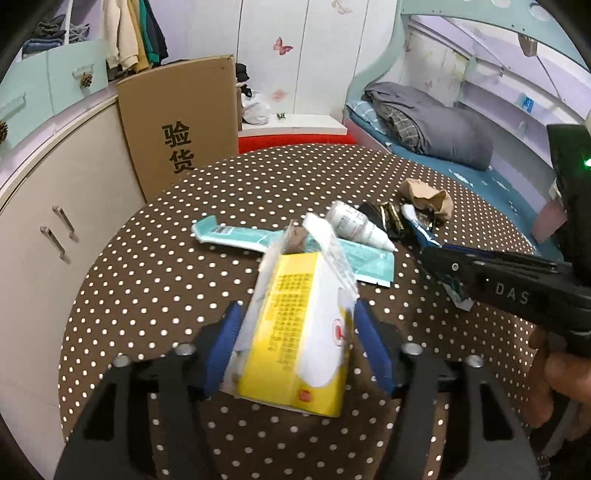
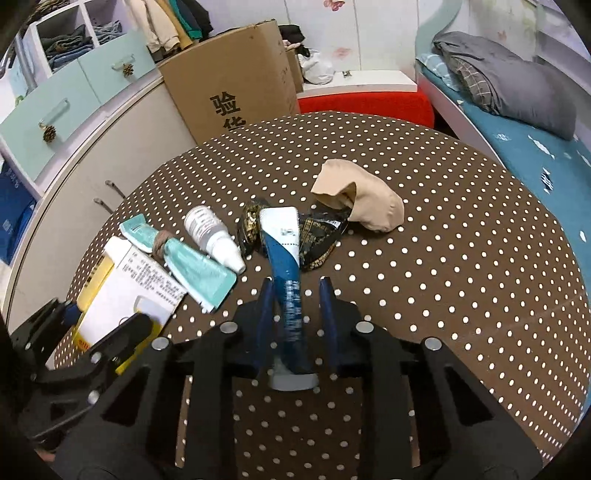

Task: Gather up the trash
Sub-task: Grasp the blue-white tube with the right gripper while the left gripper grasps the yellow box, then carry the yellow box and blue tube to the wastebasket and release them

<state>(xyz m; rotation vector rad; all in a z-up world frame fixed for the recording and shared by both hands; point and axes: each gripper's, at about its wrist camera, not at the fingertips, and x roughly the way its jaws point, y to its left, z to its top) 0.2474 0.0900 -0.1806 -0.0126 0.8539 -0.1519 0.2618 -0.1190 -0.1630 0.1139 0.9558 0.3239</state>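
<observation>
My left gripper [image 1: 295, 332] clamps the light, crushable yellow carton [image 1: 295, 332] by its sides; beside it, my right gripper [image 2: 295, 295] straddles the soft blue tube [image 2: 286, 273] — jaws apart, not yet pinching.

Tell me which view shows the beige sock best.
Right wrist view: the beige sock lies whole and unobstructed on the dotted table. The left wrist view shows it smaller, crumpled, far off.

Home bedroom, bed [image 2: 517, 122] with grey duvet [image 1: 436, 125], hanging clothes [image 1: 133, 33], butterfly-decorated wardrobe [image 1: 284, 48], polka-dot table [image 2: 443, 258]
</observation>
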